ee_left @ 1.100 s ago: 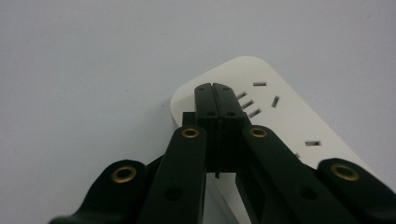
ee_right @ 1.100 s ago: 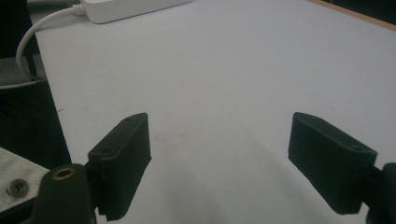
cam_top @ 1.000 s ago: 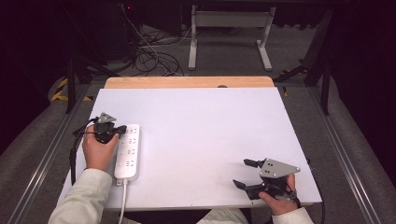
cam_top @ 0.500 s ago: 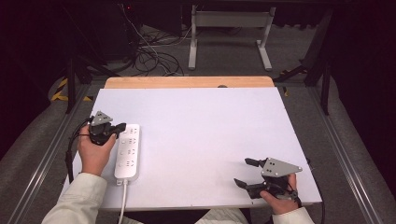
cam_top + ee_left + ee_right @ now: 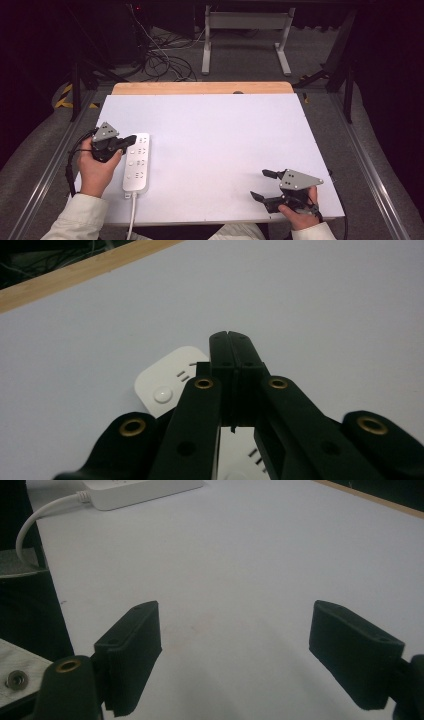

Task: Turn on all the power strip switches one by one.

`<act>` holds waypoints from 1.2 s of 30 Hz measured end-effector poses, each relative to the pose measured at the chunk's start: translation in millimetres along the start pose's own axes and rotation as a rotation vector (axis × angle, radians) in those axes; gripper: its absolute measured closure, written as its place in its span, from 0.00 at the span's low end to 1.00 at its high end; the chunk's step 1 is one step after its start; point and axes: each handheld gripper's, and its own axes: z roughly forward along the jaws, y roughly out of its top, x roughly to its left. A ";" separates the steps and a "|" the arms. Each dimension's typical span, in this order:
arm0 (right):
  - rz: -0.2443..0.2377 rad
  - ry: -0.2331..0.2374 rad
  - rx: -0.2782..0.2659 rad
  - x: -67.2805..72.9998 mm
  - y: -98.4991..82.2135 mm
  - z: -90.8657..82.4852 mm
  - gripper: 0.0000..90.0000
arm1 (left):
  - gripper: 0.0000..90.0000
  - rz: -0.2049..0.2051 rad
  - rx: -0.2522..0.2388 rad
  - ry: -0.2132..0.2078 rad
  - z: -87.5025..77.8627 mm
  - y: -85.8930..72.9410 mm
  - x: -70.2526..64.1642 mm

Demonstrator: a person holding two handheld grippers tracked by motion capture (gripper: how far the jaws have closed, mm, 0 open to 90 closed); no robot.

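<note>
A white power strip (image 5: 137,163) lies lengthwise near the left edge of the white table (image 5: 220,135), its cord running off the front edge. My left gripper (image 5: 131,140) is shut with nothing in it, its tip over the strip's far end; in the left gripper view the closed jaws hover just above the power strip (image 5: 167,382). My right gripper (image 5: 262,185) rests near the front right corner, open and empty. In the right gripper view the fingertips (image 5: 132,645) stand wide apart over bare table, with the power strip (image 5: 145,490) and its cord far off.
A wooden strip (image 5: 200,88) borders the table's far edge. Beyond it are tangled cables (image 5: 165,60) on the floor and a metal stand (image 5: 245,30). Metal rails (image 5: 365,160) run along both sides of the table.
My left gripper has shifted slightly away from the person and to the right, its tip now over the strip's far end. The right gripper has barely moved.
</note>
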 end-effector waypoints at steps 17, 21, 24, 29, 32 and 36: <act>-0.003 0.000 0.001 0.6 0.4 0.6 0.24 | 0.47 0.003 -0.176 -0.127 -61.0 -24.7 -22.3; -0.005 -0.001 0.002 0.8 0.6 0.5 0.24 | 0.40 0.003 -0.200 -0.145 -65.9 -35.8 -26.0; -0.005 -0.001 0.002 0.7 0.5 0.3 0.24 | 0.36 0.032 -0.194 -0.146 -68.7 -43.5 -30.7; -0.004 -0.001 0.003 1.0 0.4 0.5 0.24 | 0.33 0.067 -0.182 -0.142 -70.1 -57.2 -37.2; -0.006 -0.001 0.003 1.1 0.5 0.3 0.24 | 0.30 0.087 -0.184 -0.147 -69.9 -64.9 -40.4; -0.004 -0.001 0.003 0.9 0.3 0.2 0.24 | 0.25 0.110 -0.192 -0.129 -70.4 -76.0 -45.1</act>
